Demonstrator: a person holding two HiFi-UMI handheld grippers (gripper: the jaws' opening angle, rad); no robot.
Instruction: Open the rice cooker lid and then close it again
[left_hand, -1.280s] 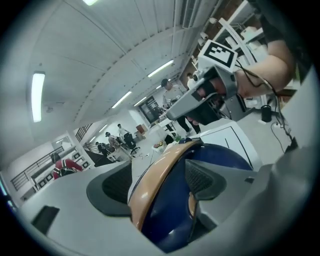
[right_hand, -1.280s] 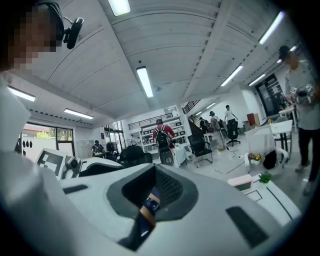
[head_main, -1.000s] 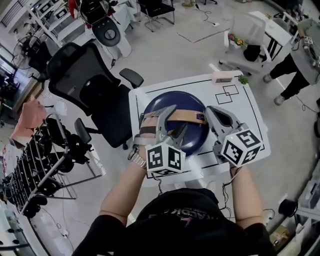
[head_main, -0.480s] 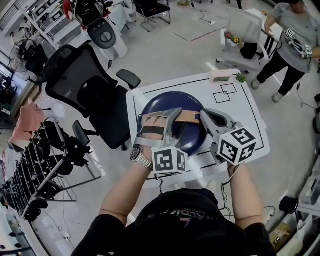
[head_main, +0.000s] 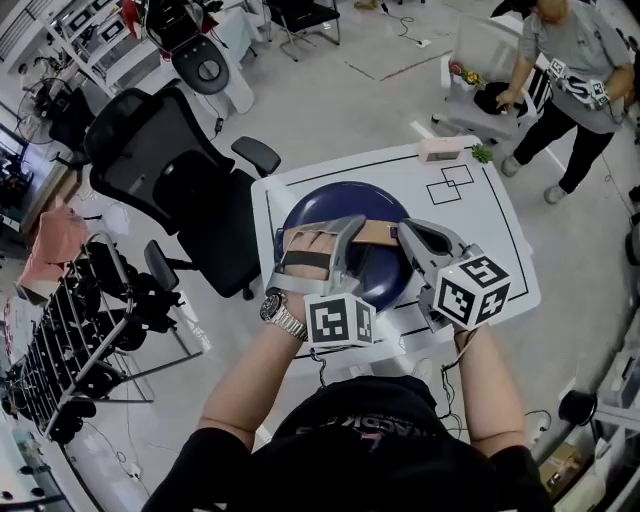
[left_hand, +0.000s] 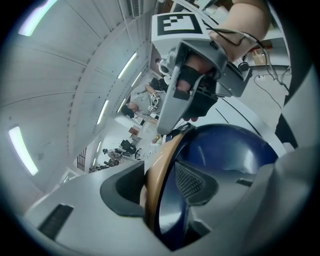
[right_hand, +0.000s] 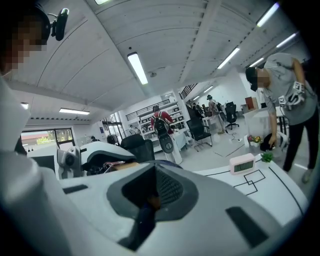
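Note:
The rice cooker's dark blue domed lid (head_main: 340, 203) sits on the white table (head_main: 485, 235), lid down, with a tan handle (head_main: 378, 233) across its top. My left gripper (head_main: 347, 236) reaches over the lid. Its jaws have just been closing and now clamp the tan handle (left_hand: 158, 167) between their pads (left_hand: 191, 182). My right gripper (head_main: 406, 233) is shut, its tip at the handle's right end. In the right gripper view its closed jaws (right_hand: 150, 201) point across the lid toward the left gripper (right_hand: 100, 154).
A white clock (head_main: 442, 151) and a small green plant (head_main: 486, 156) stand at the table's far edge, beside black outlined squares (head_main: 453, 186). A black office chair (head_main: 165, 165) is close on the left. A person (head_main: 570, 60) bends over a desk at the far right.
The left gripper's jaws narrowed onto the tan handle and the gripper rolled slightly. The right gripper stayed shut in place. The person in the background moved further into view.

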